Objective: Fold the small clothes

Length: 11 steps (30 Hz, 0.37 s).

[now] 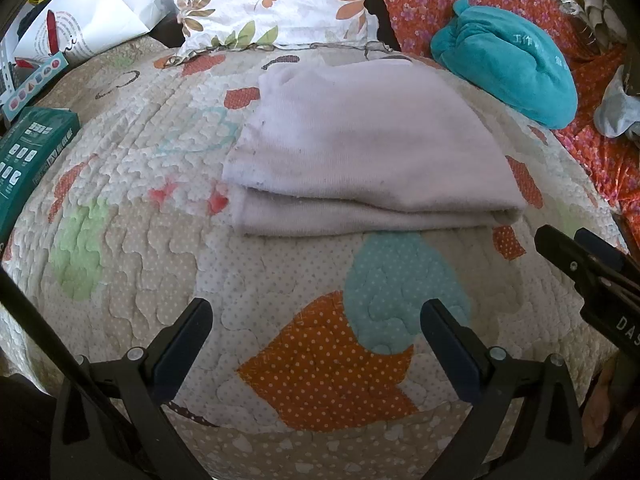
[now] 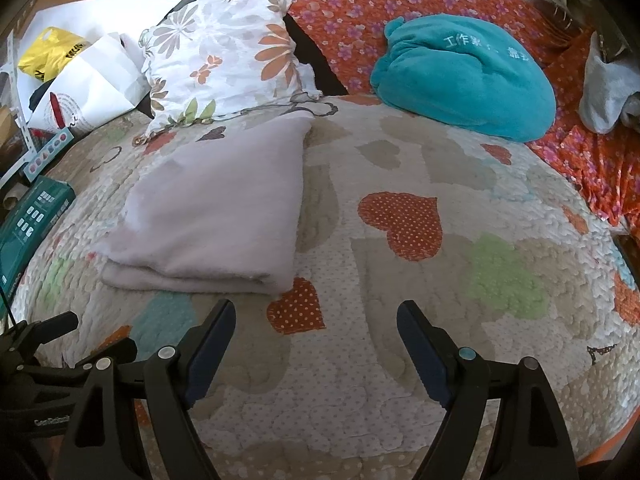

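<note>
While your left tool (image 1: 316,340) hovers with its fingers spread over the quilt (image 1: 132,248), gripping nothing, the folded pale pink garment (image 1: 360,152) lies flat on the bed just ahead of it, near the floral pillow (image 1: 272,0) and the teal plush bundle (image 1: 508,60). Your right tool (image 2: 316,340) is likewise spread wide and holds nothing, with the garment ahead and to its left and an orange dotted heart patch (image 2: 298,308) between its fingertips.
</note>
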{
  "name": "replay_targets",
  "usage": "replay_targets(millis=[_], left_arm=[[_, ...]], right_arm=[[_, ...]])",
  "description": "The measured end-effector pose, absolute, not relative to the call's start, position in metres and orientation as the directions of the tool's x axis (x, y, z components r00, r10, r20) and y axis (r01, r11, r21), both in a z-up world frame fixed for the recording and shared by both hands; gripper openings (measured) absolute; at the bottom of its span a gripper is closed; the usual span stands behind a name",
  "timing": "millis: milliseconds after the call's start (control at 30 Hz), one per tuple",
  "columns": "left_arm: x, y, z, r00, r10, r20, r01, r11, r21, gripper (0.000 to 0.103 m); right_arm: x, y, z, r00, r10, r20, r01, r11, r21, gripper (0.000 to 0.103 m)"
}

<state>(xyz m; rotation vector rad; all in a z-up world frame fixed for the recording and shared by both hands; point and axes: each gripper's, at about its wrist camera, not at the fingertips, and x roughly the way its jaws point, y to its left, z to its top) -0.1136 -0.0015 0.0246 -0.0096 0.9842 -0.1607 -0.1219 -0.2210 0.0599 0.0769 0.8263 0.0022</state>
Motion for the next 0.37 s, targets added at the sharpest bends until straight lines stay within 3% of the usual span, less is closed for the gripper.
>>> replay_targets(millis=[367], left_arm=[[-0.1126,-0.0008,0.0224,0.542,-0.139,-0.829,0.129,0.988,-0.082,0.103]], right_arm=[[-0.1229,-0.2173,0.0582,0.672,0.035,-0.739,0.027,0.997,0.071,0.087]])
